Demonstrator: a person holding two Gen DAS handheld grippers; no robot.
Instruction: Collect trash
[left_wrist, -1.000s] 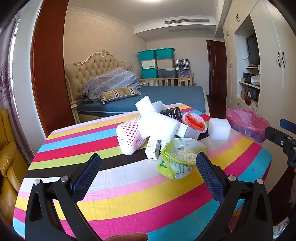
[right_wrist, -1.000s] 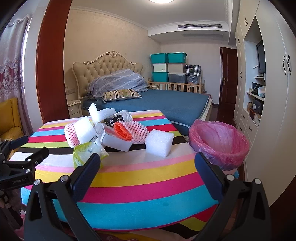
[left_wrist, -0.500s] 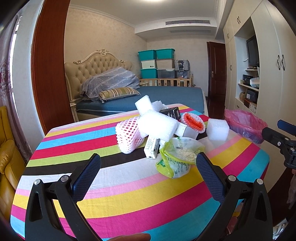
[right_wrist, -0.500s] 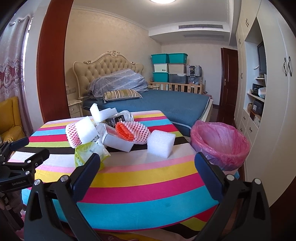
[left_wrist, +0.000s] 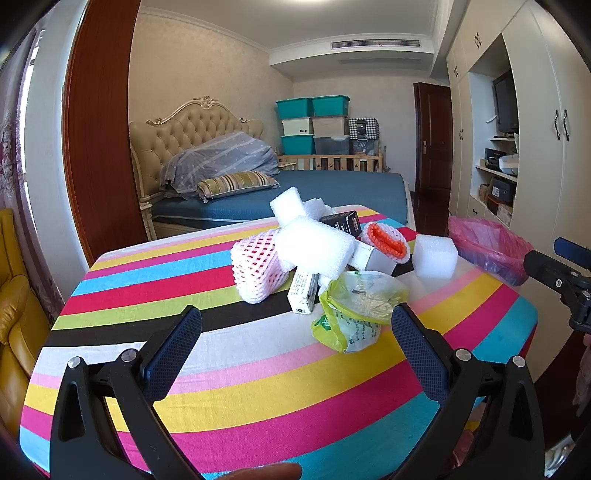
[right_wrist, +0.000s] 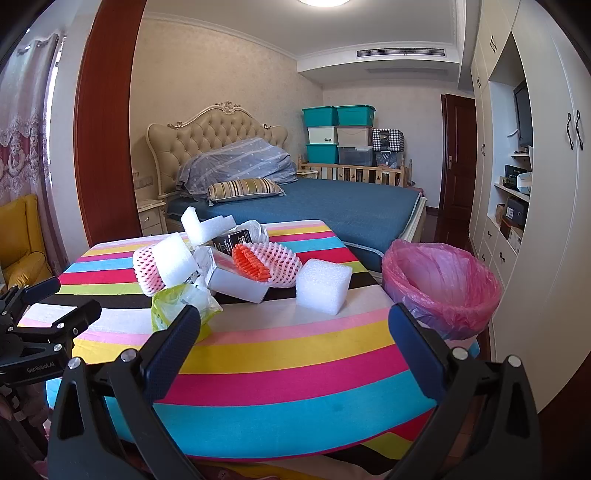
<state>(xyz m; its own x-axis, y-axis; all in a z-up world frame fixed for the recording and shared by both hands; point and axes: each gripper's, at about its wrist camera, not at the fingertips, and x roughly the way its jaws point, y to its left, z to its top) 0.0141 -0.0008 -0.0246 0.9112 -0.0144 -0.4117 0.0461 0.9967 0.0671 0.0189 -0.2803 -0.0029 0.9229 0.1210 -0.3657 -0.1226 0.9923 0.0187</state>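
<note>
Two foam nets (right_wrist: 280, 264), pink-white; we count three white foam blocks (right_wrist: 323, 286), one green bag (left_wrist: 354, 310). Left gripper (left_wrist: 295, 341) and right gripper (right_wrist: 293, 339) both spread, empty.

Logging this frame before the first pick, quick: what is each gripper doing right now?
Left gripper: open, holding nothing, above the striped table.
Right gripper: open, holding nothing, facing the foam block.

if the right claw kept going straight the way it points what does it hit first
Probably the white foam cube: it sits near the middle of the open right claw view, ahead on the striped tablecloth. Depth is unclear; a lower line would meet cloth first.
</note>
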